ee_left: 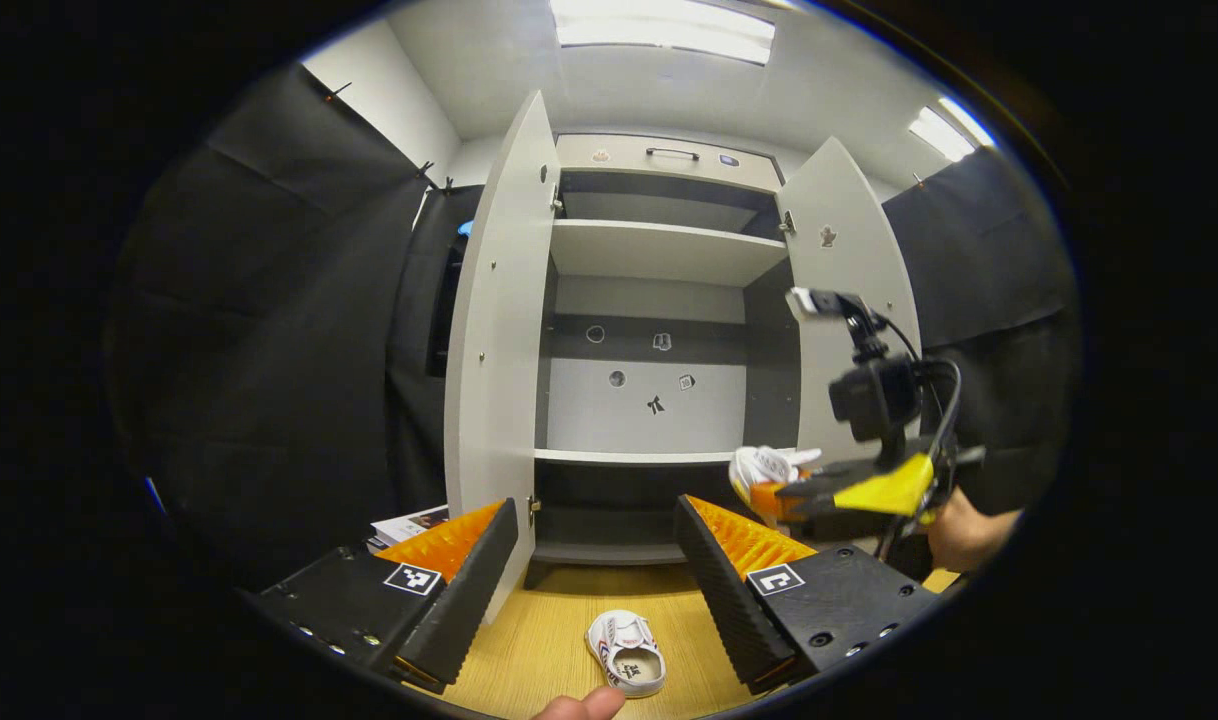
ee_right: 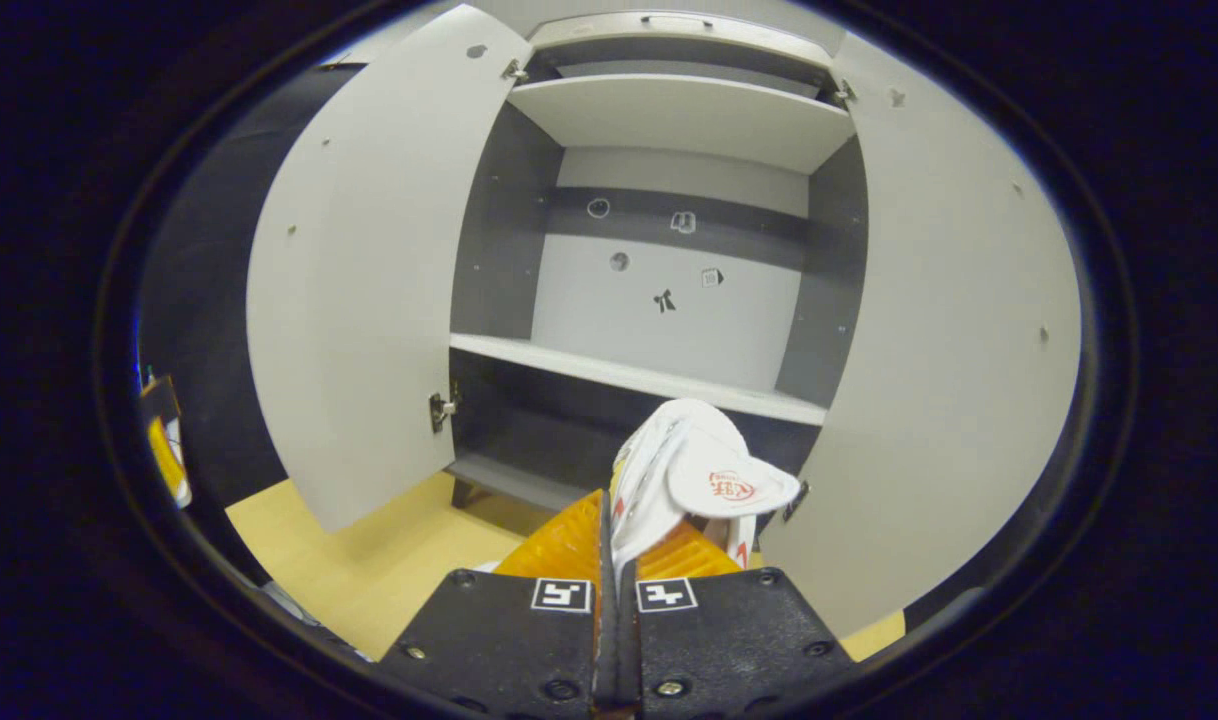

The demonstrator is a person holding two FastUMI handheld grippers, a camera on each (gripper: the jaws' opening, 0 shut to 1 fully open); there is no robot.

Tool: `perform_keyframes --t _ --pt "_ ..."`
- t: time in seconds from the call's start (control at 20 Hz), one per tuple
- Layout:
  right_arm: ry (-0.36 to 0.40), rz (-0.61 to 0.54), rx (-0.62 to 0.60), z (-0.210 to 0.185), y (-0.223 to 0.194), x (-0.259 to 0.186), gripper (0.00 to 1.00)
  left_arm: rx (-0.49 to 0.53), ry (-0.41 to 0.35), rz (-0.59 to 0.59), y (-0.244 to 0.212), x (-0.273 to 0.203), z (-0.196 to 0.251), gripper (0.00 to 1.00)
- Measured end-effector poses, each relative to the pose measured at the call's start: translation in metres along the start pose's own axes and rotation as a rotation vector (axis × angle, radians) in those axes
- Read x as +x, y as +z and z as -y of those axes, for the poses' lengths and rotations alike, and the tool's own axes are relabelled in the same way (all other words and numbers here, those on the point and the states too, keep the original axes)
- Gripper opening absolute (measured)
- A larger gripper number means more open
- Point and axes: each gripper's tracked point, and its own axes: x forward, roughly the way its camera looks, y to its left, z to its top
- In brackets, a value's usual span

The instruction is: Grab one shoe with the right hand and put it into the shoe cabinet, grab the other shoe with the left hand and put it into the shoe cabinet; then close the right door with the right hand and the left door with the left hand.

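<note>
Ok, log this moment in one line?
right gripper shut on shoe, at cabinet | left gripper open above floor shoe | both doors open

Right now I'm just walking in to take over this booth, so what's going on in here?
A person works two tools at an open shoe cabinet. The right hand-held gripper is shut on one white shoe, held up before the shelves. The left hand-held gripper is open above the second shoe, which lies on the wooden floor. The left door and right door stand open.
</note>
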Motion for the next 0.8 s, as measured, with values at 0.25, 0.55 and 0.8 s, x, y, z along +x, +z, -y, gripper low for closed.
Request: perform_keyframes --t 0.25,0.55,0.8 --pt "-0.035 -0.041 -0.008 0.034 0.067 0.065 0.04 0.025 0.008 0.004 0.0 -0.006 -0.005 0.95" --pt "-0.102 -0.158 -0.071 0.073 0.093 0.171 0.04 0.038 0.046 -0.007 -0.003 -0.013 -0.021 0.95" --pt "-0.121 -0.273 -0.001 0.088 0.081 0.226 0.03 0.049 0.106 -0.042 -0.013 -0.008 -0.048 0.95"
